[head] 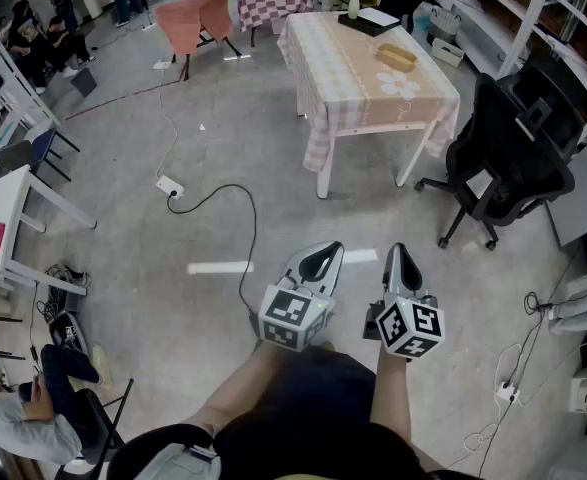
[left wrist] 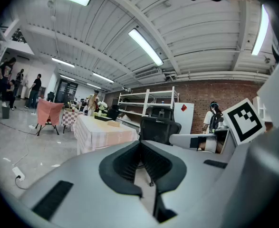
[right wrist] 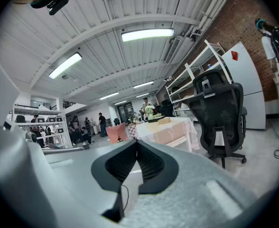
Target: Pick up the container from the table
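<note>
The container [head: 396,57] is a low tan box lying on the table [head: 348,93], which has a pink checked cloth and stands far ahead across the floor. It also shows small on the distant table as the container [left wrist: 113,123] and the container [right wrist: 164,120]. My left gripper [head: 321,256] and right gripper [head: 398,253] are held side by side near my body, pointing roughly level toward the table. The left gripper [left wrist: 140,144] has its jaws together with nothing between them, and so does the right gripper [right wrist: 137,144].
A black office chair [head: 513,158] stands right of the table. A power strip [head: 170,185] and its cable lie on the floor ahead-left, beside a white tape mark [head: 220,267]. A white desk [head: 3,223] is at the left. A black tray [head: 373,20] sits on the table's far end.
</note>
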Motion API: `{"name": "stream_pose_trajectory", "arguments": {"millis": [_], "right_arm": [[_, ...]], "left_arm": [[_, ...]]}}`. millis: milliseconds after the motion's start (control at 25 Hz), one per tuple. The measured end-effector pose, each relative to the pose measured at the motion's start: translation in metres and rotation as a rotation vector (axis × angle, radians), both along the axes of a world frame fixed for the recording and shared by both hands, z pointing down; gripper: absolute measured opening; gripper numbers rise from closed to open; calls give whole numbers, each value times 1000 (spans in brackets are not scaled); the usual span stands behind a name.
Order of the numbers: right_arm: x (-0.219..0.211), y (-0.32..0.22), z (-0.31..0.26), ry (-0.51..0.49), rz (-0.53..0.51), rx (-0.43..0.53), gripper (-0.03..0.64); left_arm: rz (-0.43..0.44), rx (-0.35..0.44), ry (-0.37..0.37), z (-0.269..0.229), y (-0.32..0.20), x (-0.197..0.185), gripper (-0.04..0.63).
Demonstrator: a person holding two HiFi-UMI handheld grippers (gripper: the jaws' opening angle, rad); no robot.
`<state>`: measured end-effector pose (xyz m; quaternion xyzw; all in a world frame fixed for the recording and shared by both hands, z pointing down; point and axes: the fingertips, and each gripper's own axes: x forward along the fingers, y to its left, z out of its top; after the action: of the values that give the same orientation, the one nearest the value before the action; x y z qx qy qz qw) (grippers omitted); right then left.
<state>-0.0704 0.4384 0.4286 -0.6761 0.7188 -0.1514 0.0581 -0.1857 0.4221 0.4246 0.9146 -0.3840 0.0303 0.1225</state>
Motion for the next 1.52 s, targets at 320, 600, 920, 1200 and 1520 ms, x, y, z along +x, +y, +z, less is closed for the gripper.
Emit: {"name": "stream_pose_trajectory", "arguments": {"millis": [320,600,920,1200,1520], "right_arm": [[-9,9,2,-8,-19,-11,3],[5,1,1,-12,6,-5,3],[20,-31,14,-28,34,-42,3],[39,-85,15,-30,25,-50,3],[46,-146,17,-40,-3,-68,3]], "left_arm": [[13,-3,-6,0,13,3,11],[-3,4,8,3,-1,7,10],[-16,-19,10,14,-43,14,10],[-46,0,25,6,-97,31,9],[-96,1,10,-5,-157,34,9]]}}
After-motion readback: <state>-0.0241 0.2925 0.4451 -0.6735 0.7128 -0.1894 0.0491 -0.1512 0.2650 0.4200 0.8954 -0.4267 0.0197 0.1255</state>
